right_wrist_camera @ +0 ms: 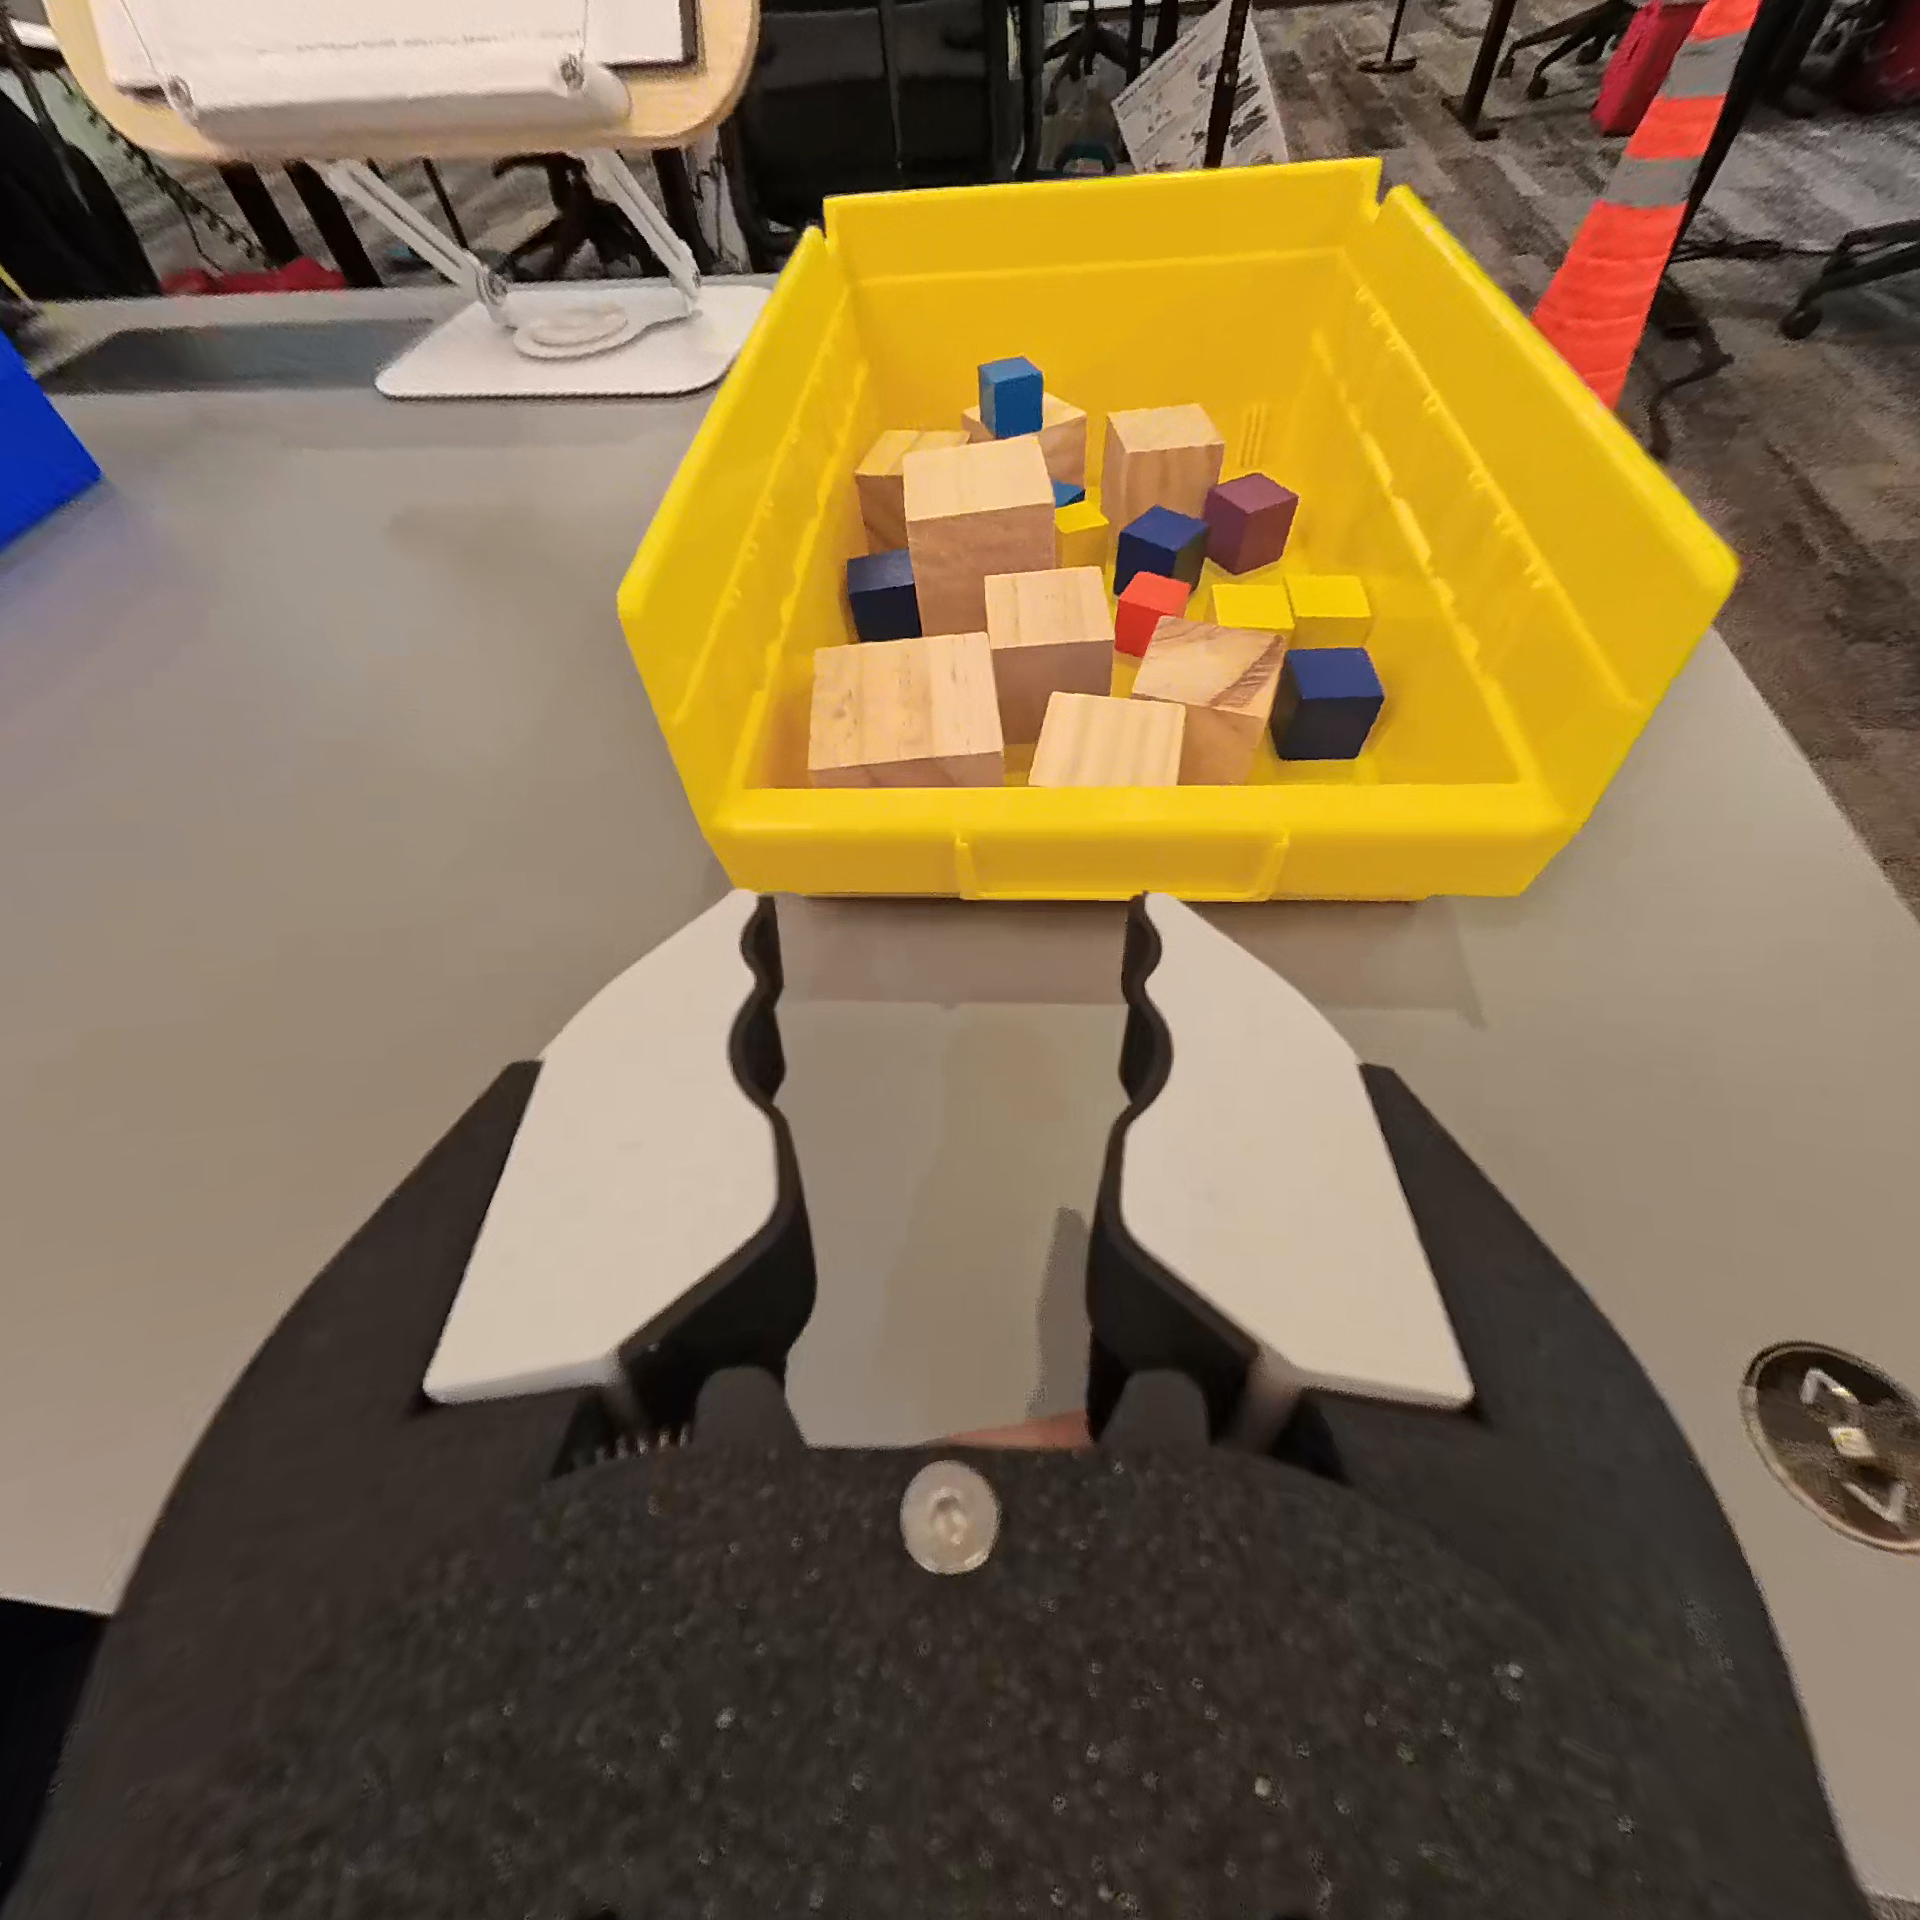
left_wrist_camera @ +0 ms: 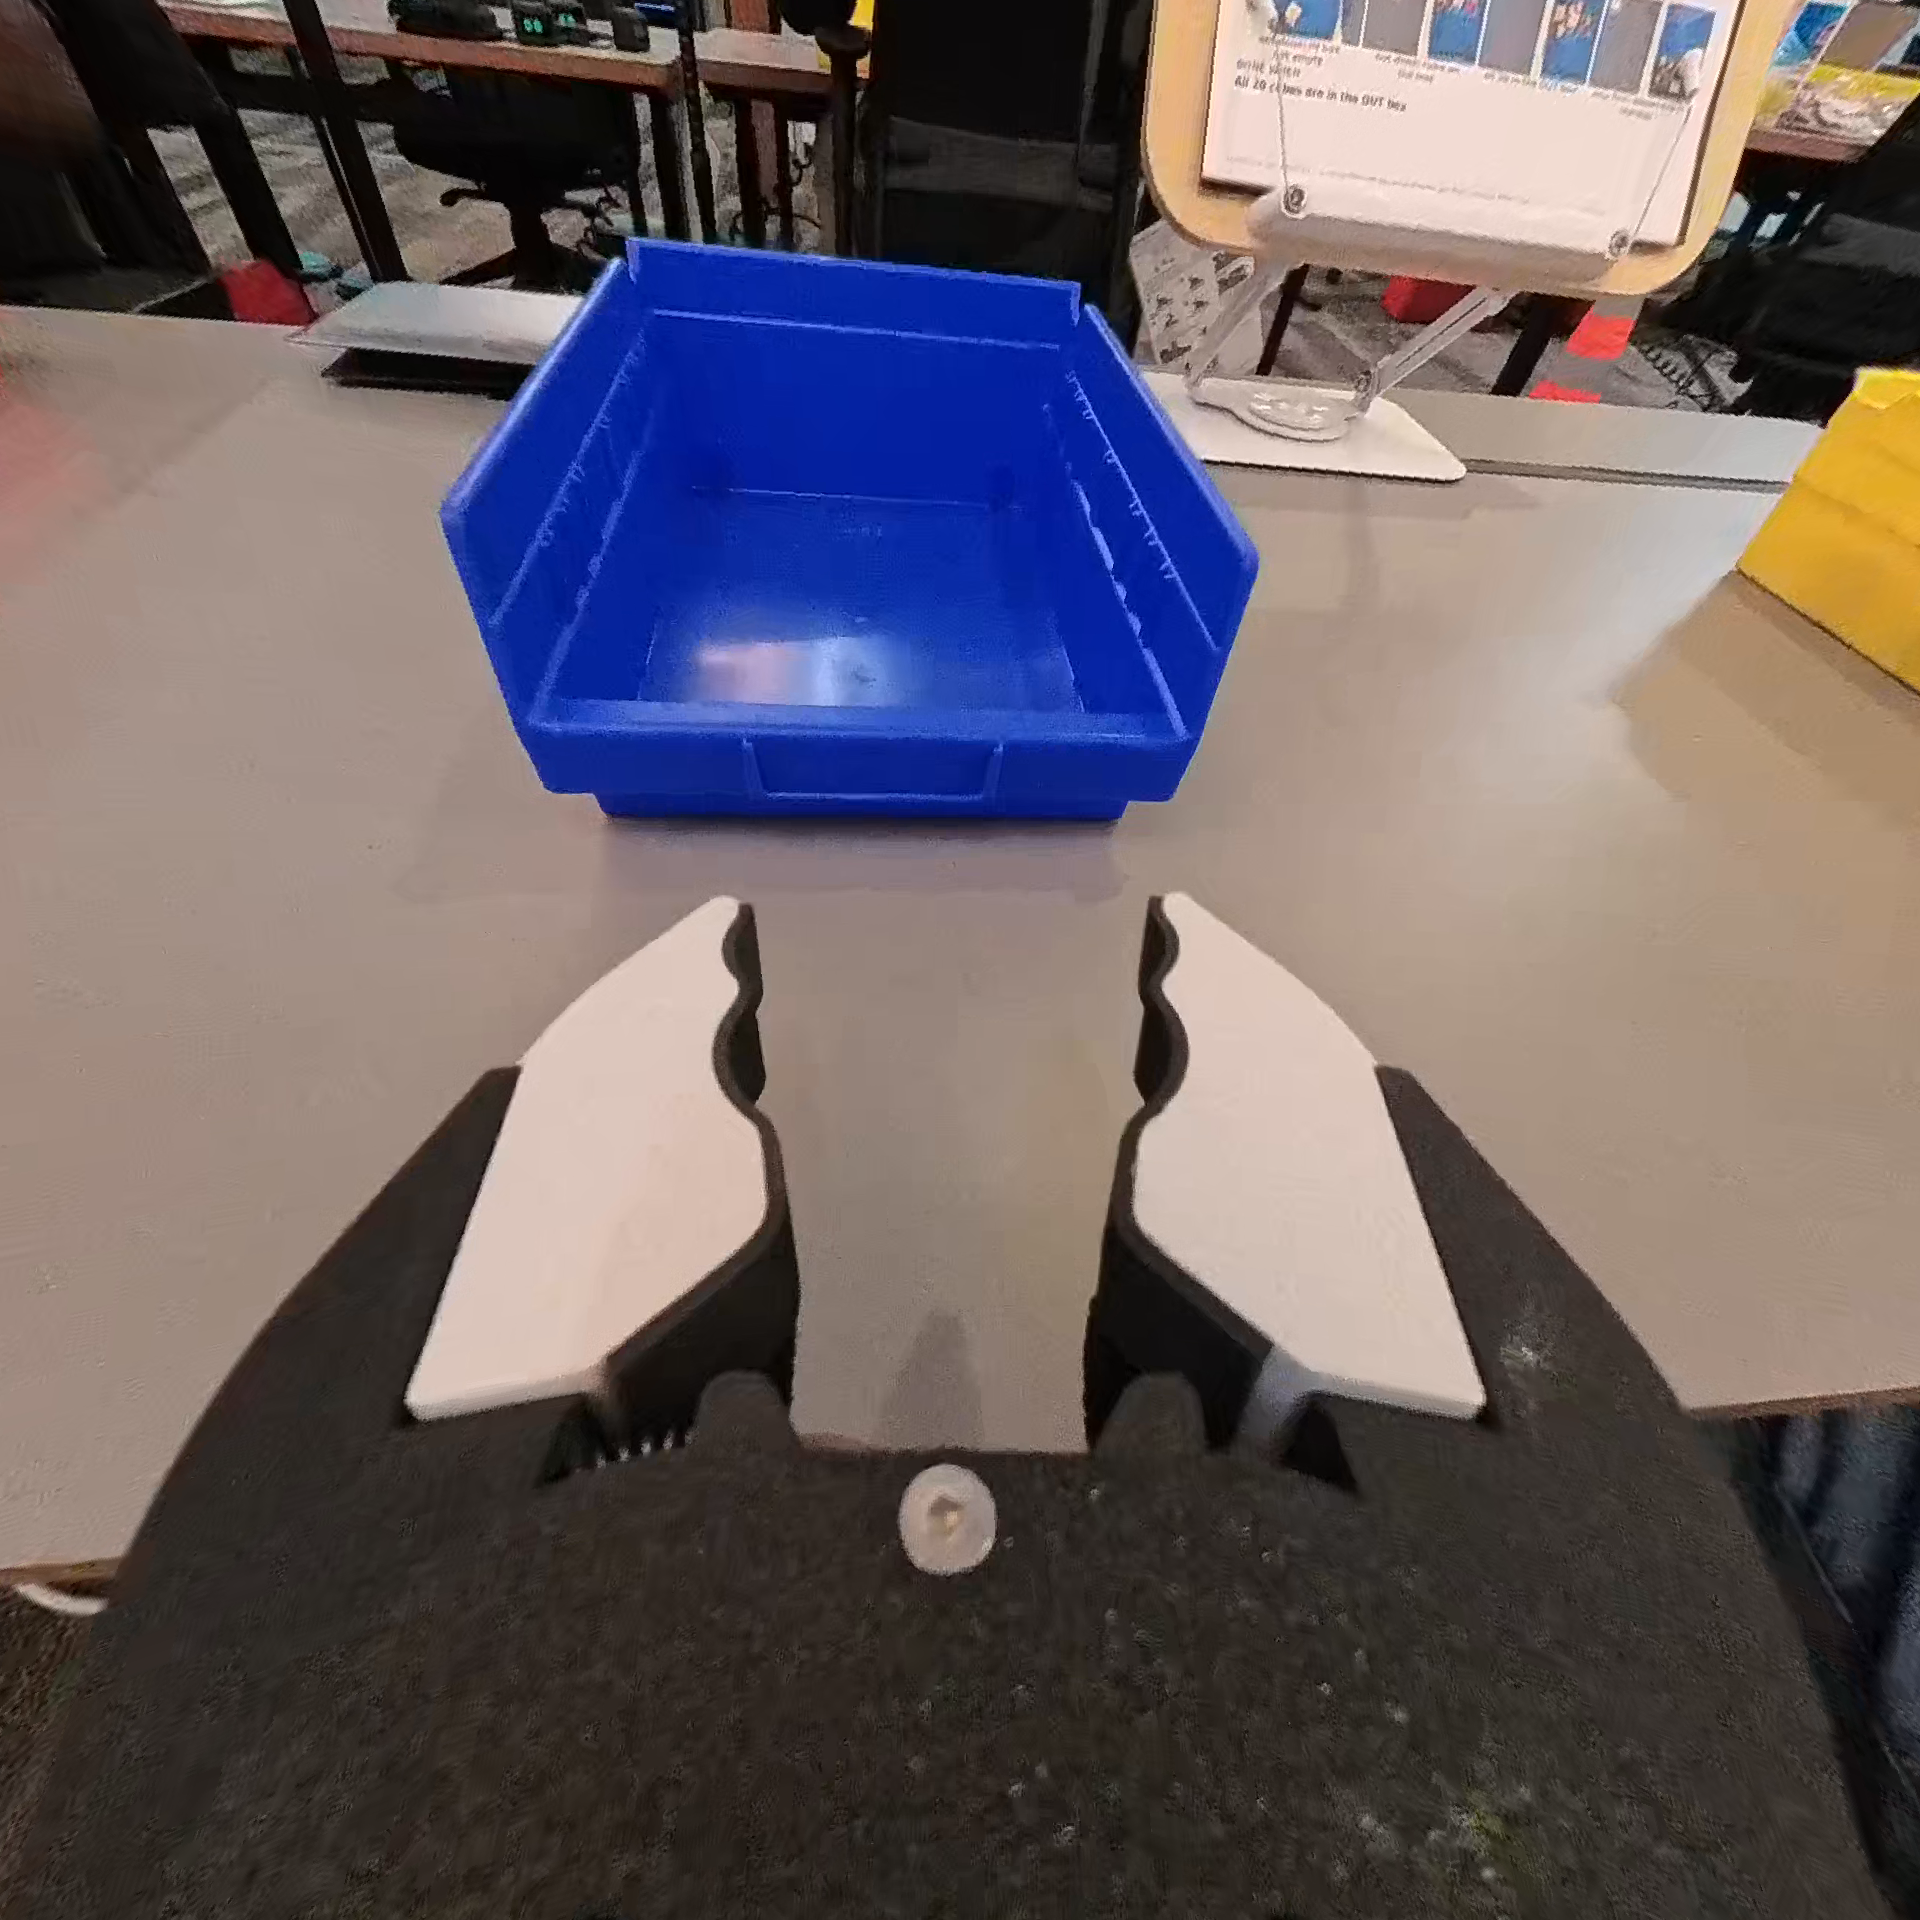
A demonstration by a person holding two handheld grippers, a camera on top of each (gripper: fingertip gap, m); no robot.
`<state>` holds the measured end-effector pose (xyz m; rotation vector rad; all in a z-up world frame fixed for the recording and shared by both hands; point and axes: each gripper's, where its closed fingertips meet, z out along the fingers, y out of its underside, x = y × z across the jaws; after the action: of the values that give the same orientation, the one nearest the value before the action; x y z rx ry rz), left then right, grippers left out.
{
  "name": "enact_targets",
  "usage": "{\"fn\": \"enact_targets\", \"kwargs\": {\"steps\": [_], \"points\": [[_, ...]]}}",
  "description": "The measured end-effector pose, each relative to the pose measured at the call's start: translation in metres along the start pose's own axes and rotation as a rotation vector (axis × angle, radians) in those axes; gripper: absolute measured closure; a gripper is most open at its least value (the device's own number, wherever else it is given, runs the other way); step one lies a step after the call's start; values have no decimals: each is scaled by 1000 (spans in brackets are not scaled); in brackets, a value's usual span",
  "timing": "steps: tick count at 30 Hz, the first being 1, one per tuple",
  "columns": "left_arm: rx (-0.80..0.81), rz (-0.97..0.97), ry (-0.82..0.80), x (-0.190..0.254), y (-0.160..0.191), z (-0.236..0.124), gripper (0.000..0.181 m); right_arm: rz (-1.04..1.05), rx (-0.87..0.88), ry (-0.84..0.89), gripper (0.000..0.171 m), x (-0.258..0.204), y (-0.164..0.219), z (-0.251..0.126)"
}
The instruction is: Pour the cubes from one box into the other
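Note:
An empty blue box [left_wrist_camera: 847, 769] sits on the grey table ahead of my left gripper [left_wrist_camera: 948, 920], which is open and empty a short way in front of the box's near wall. A yellow box [right_wrist_camera: 1122, 842] holds several cubes [right_wrist_camera: 977, 530], plain wood and painted blue, yellow, red and purple. My right gripper [right_wrist_camera: 948, 920] is open and empty, its tips just short of the yellow box's front lip. The yellow box's corner shows at the right edge of the left wrist view [left_wrist_camera: 1860, 520]; the blue box's corner shows at the left edge of the right wrist view [right_wrist_camera: 31, 447].
A white stand [left_wrist_camera: 1320, 416] holding a board with a paper sheet rises behind the boxes at the table's far edge; it also shows in the right wrist view [right_wrist_camera: 561, 343]. A round cable port [right_wrist_camera: 1834, 1444] is set in the table at right. An orange cone [right_wrist_camera: 1631, 208] stands beyond the table.

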<state>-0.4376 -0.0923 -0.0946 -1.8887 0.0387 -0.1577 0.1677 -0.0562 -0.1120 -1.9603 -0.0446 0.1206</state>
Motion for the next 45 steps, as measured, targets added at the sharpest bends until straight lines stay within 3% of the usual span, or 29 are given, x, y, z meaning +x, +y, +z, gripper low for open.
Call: {"fn": "enact_targets", "kwargs": {"steps": [17, 20, 23, 27, 30, 33, 36, 39, 40, 45], "points": [[53, -36, 19, 5, -6, 13, 111, -16, 10, 40, 108, 13, 0, -8], [84, -6, 130, 61, -24, 9, 108, 51, 93, 47, 108, 24, -17, -15], [106, 102, 339, 189, -40, 29, 111, 37, 130, 133, 103, 56, -29, -19], [18, 249, 534, 380, -12, 81, 117, 71, 126, 194, 102, 90, -20, -26], [-101, 262, 572, 478, 23, 118, 115, 138, 143, 172, 101, 95, -19, -25], [-151, 210, 470, 515, 36, 160, 112, 140, 128, 161, 99, 93, -15, -21], [-132, 112, 440, 527, 26, 186, 112, 124, 92, 159, 98, 91, -7, -18], [-77, 49, 439, 524, 12, 197, 138, 149, 34, 171, 97, 95, 6, -13], [-78, 52, 460, 526, 12, 197, 155, 165, 14, 180, 97, 97, 11, -12], [-93, 245, 261, 496, 10, 203, 174, 275, 0, 188, 103, 97, 16, 4]]}}
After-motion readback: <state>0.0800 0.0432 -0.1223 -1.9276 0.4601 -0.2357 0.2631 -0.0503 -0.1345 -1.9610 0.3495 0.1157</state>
